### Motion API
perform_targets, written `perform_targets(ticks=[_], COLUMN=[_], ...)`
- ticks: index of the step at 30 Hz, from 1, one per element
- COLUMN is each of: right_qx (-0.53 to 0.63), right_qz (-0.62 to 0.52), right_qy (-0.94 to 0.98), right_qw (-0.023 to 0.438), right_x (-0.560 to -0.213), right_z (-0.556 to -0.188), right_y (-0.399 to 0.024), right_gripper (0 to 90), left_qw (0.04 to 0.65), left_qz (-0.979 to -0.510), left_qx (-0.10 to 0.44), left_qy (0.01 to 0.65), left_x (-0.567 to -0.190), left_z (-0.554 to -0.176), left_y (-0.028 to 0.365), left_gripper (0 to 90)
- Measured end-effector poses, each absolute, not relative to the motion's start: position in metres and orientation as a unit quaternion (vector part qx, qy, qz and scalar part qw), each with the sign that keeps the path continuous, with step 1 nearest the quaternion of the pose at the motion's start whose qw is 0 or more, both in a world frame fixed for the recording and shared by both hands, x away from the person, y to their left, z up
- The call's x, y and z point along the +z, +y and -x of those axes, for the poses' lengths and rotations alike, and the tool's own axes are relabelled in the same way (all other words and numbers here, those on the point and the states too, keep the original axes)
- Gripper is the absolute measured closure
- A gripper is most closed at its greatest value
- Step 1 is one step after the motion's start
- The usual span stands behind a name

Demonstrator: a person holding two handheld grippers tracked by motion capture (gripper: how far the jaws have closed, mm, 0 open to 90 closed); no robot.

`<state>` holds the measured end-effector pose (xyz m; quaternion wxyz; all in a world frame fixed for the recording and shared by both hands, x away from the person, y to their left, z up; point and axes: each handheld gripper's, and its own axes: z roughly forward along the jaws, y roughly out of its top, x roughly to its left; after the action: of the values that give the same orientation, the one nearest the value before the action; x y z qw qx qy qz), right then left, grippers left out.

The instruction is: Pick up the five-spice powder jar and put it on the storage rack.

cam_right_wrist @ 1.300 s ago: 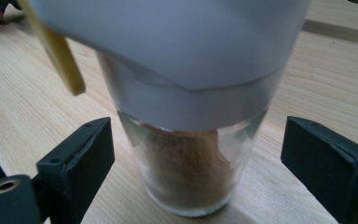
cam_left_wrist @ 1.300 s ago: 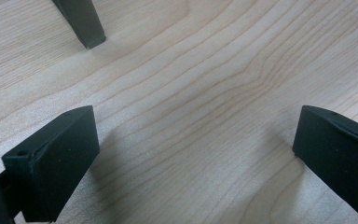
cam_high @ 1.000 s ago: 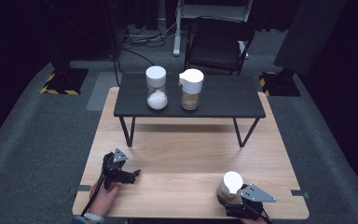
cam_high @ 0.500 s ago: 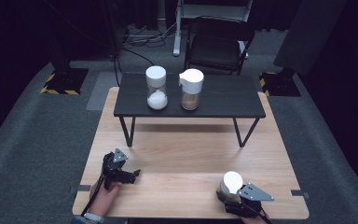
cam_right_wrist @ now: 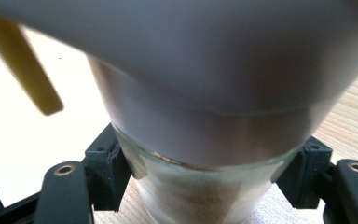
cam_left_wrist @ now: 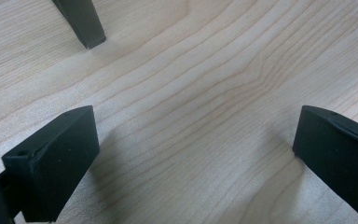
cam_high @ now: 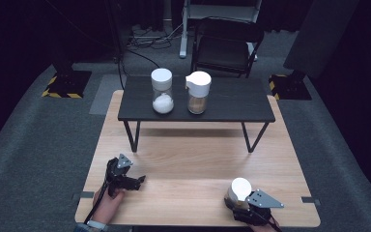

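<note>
A glass jar with a white lid (cam_high: 240, 188) stands near the front right of the wooden table (cam_high: 193, 154). My right gripper (cam_high: 238, 201) is shut on its glass body just under the lid. In the right gripper view the jar (cam_right_wrist: 191, 196) holds brownish grains, and both fingers (cam_right_wrist: 105, 168) press its sides. At the front left, my left gripper (cam_high: 136, 180) rests low over the wood, held by a hand. Its jaws (cam_left_wrist: 196, 154) stand wide open with only bare wood between them.
A low black table (cam_high: 232, 104) stands across the back of the wooden one, one leg close ahead of the left gripper (cam_left_wrist: 81, 21). On it stand a jar of white grains (cam_high: 162, 92) and a spouted jar of brown grains (cam_high: 198, 94). A black chair (cam_high: 227, 43) is behind.
</note>
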<state>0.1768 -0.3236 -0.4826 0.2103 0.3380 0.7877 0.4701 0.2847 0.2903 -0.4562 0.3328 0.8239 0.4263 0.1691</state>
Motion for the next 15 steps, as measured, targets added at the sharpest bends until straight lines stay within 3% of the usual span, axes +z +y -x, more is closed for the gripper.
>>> perform_targets(ticks=[15], right_qx=[0.474], right_qz=[-0.329], right_qy=[0.787], right_qw=[0.219], right_x=[-0.459], right_z=[-0.178], right_y=[-0.329], right_gripper=[30.5], left_qw=[0.332], left_qz=[-0.823], left_qx=[0.170], left_qy=[0.428], left_x=[-0.456], left_z=[-0.285], left_y=[0.288], left_gripper=[0.2])
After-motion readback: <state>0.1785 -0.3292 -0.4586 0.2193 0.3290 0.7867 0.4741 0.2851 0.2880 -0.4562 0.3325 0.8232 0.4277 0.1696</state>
